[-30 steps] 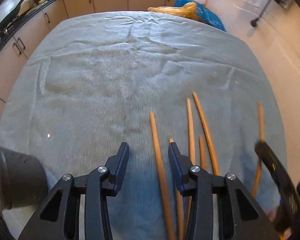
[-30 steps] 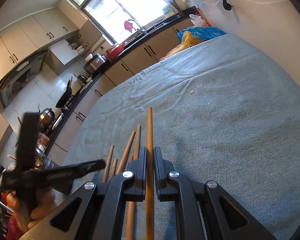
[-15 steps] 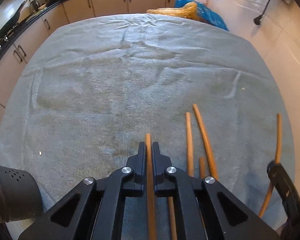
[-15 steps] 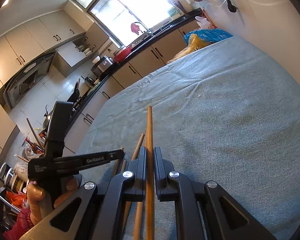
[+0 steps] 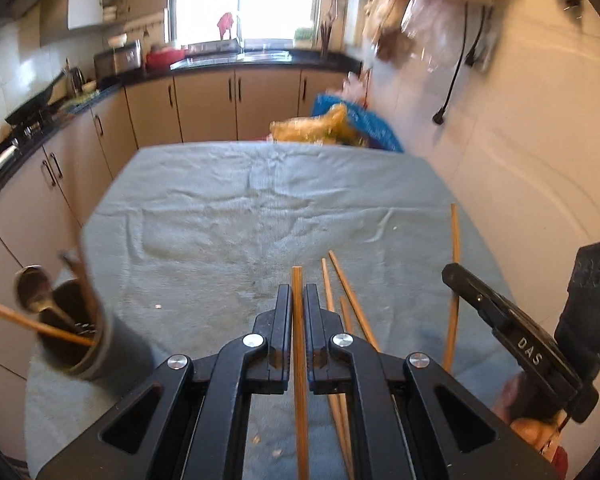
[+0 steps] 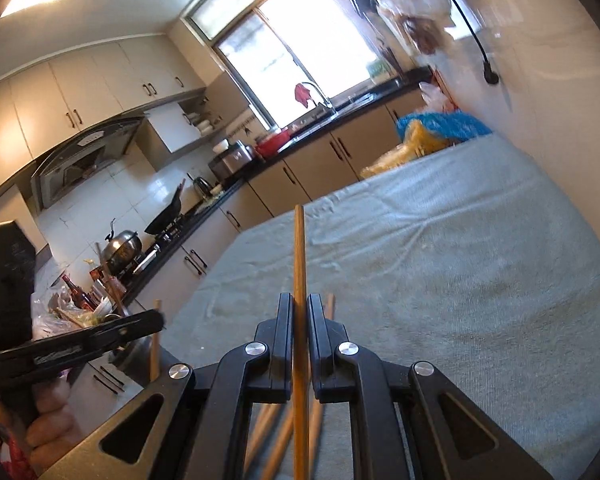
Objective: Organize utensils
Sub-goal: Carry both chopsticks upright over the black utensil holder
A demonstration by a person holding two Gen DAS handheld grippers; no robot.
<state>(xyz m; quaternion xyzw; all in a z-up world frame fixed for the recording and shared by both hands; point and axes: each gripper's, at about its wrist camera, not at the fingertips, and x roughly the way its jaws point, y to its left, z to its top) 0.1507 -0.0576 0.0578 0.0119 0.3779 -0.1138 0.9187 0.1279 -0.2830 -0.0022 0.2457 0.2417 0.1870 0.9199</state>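
Each gripper was clamped on one thin, light-brown wooden chopstick. The left gripper [image 5: 297, 300] pinched its chopstick [image 5: 299, 344] along its length, with the tip poking out just past the fingertips. The right gripper [image 6: 299, 308] pinched its own chopstick [image 6: 299, 280] lower down, so more of it stuck out ahead.

Both sticks were off the grey-cloth-covered tabletop [image 5: 240, 216], probably so they could go into the dark round utensil holder [image 5: 96, 344] at the table's near left corner. That holder already had a metal spoon [image 5: 34, 288] and another chopstick leaning in it. Three loose wooden chopsticks [image 5: 350, 296] lay on the cloth just right of the left gripper.

The left gripper was tipped up towards level, looking across the table. The right gripper also pointed upward, rolled to one side.
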